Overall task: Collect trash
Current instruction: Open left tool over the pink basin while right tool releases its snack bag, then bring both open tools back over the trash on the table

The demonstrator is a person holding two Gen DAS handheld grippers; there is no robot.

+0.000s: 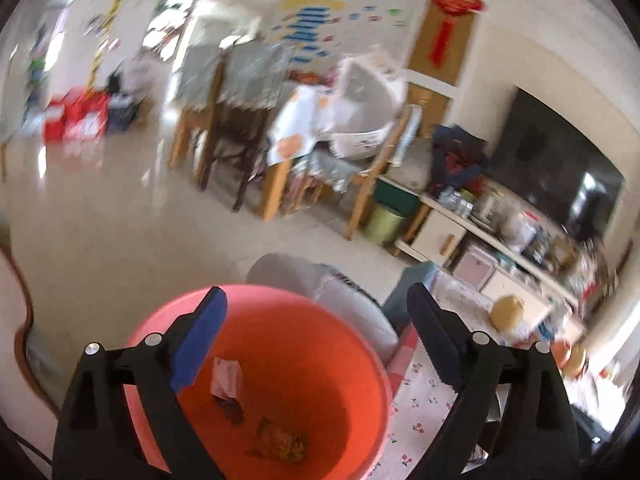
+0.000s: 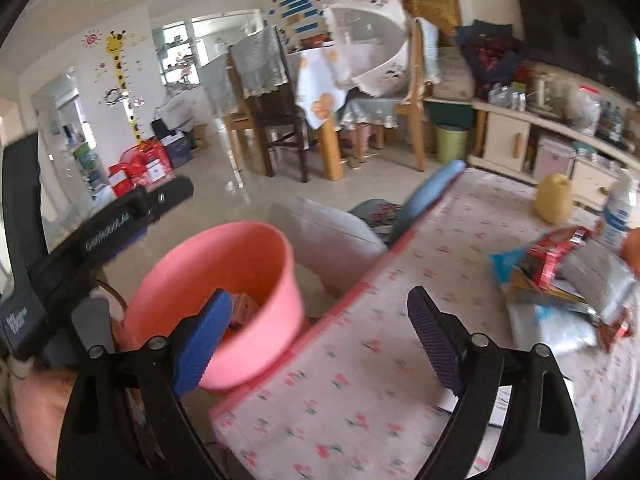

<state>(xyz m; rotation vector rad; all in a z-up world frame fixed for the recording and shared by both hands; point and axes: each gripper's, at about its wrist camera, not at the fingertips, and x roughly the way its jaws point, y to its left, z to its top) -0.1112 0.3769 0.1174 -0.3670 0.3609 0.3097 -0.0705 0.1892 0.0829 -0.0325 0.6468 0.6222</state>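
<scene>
Trash wrappers (image 2: 560, 280) piled on worktop (image 2: 360, 380) | left claw (image 1: 316, 320) wide over pink bucket (image 1: 360, 360) | right claw (image 2: 320, 320) wide, empty

A floral-print tabletop (image 2: 360, 380) carries a yellow jug (image 2: 554, 198). Beyond it stand wooden dining chairs (image 2: 276, 120), a green bin (image 2: 452, 143) and a low white cabinet (image 2: 508, 140).

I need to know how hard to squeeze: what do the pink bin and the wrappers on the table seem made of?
Pink bin: likely matte moulded plastic, with smooth, seamless walls. Wrappers: probably thin glossy plastic film or foil, crumpled and printed; blur leaves this uncertain.
</scene>
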